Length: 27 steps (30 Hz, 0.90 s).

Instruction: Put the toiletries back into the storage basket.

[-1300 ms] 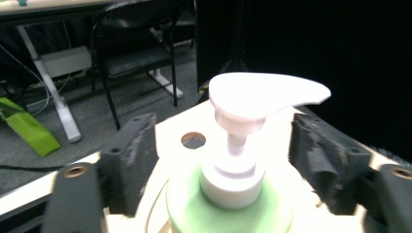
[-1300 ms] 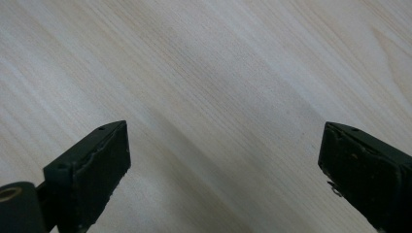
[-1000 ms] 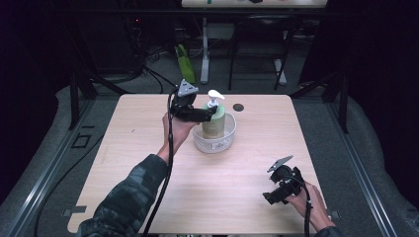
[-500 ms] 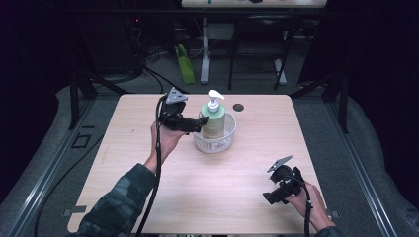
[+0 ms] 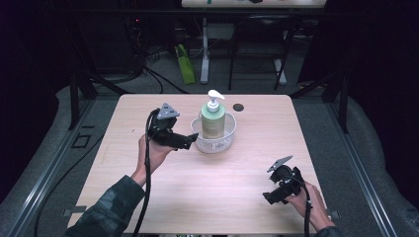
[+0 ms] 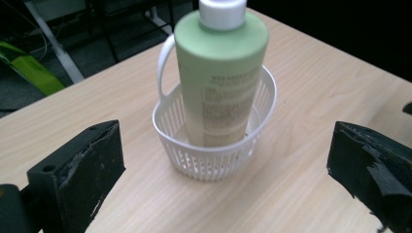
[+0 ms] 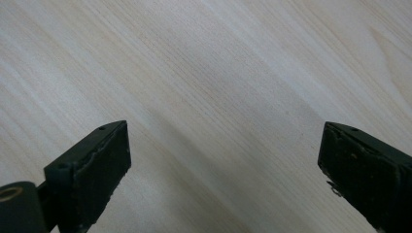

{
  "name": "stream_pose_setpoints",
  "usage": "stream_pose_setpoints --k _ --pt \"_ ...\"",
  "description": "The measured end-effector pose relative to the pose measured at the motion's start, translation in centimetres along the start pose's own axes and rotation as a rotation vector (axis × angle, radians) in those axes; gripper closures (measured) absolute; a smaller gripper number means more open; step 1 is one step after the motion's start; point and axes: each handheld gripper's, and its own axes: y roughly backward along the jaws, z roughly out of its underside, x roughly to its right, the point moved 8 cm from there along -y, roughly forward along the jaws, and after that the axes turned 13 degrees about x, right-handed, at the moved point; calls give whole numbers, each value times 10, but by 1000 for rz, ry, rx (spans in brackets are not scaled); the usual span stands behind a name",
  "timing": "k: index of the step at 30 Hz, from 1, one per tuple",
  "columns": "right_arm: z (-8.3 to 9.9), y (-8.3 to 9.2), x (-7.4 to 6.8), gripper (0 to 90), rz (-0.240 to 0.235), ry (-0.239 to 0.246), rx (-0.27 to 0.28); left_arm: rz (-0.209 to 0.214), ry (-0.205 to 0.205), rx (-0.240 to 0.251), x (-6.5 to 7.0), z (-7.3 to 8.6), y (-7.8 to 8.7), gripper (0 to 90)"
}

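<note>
The green pump bottle (image 5: pixel 213 121) stands upright in the white basket (image 5: pixel 214 142), so that placing looks done. Your left gripper (image 5: pixel 190 140) sits just beside the basket, jaws wide apart; your right gripper (image 5: pixel 268 197) idles near the table (image 5: pixel 257 128) edge, jaws apart too.

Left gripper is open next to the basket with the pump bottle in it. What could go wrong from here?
1. The green pump bottle stands tall in the shallow white basket; a nudge from the open left gripper beside it could tip it.
2. The light-looking basket may slide on the table.
3. The right gripper, open, is too far off to steady anything.
</note>
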Motion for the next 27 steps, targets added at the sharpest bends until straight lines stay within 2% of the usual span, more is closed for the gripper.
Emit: stream_pose_setpoints --k 7,14,16,17,19,21,24,27 --pt "0 1 0 46 1 0 6 -11 -4 -23 3 19 18 0" --pt "-1 1 0 46 3 -4 5 -23 -1 -63 3 46 36 0" --pt "-1 1 0 47 4 -2 4 -28 -11 -85 2 52 39 0" --pt "-1 1 0 46 4 -4 3 -30 -20 -109 4 61 43 0" --pt "0 1 1 47 8 2 3 -25 -27 -122 5 64 45 0" --pt "0 1 2 47 9 1 5 -26 -43 -160 7 76 50 0" --pt "0 1 1 46 9 3 4 -36 -49 -188 7 90 55 0" --pt "-1 1 1 47 9 1 3 -35 -30 -235 9 108 57 0"
